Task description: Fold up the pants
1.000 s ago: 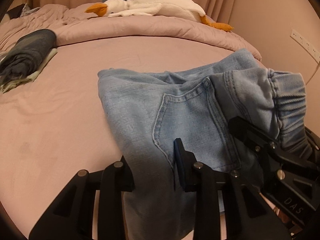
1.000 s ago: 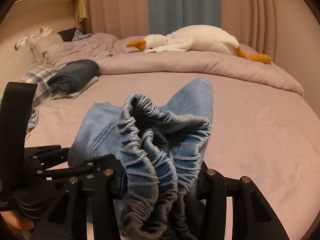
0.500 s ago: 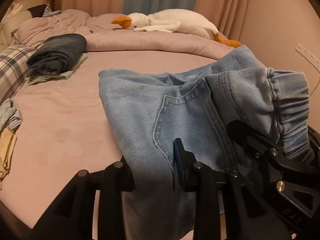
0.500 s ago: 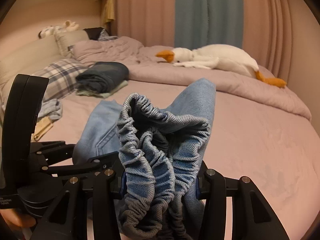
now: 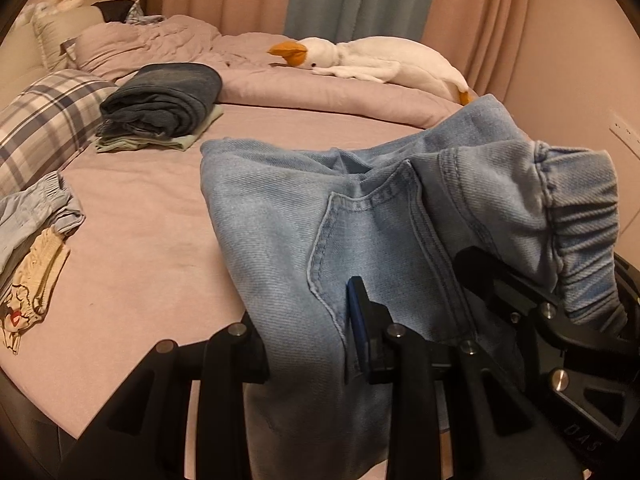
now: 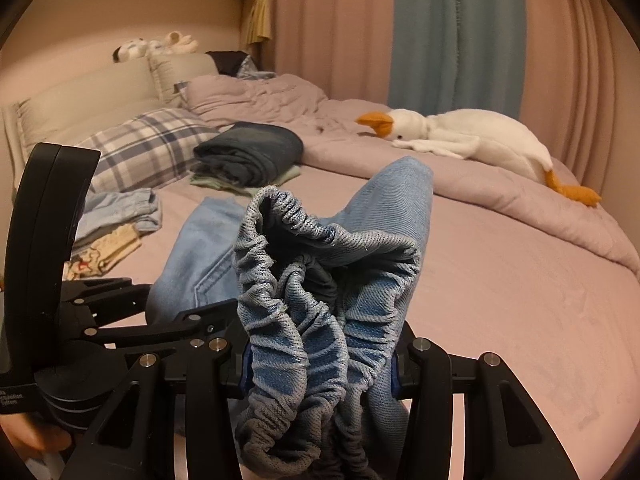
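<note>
Denim pants (image 5: 304, 240) are pinched by both claws above the bed (image 5: 152, 216). Cloth beside the back pocket is clamped in the left claw (image 5: 308, 356), while the gathered elastic waistband (image 6: 320, 320) is clamped in the right claw (image 6: 320, 364), just right of the left one. A folded stack of clothes (image 5: 160, 104) lies well ahead.

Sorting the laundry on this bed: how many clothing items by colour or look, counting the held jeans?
Light blue jeans, held by left gripper and right gripper: 1
Dark blue jeans: 1
Pale green garment: 1
Pale blue garment: 1
Cream garment: 1
Total: 5
</note>
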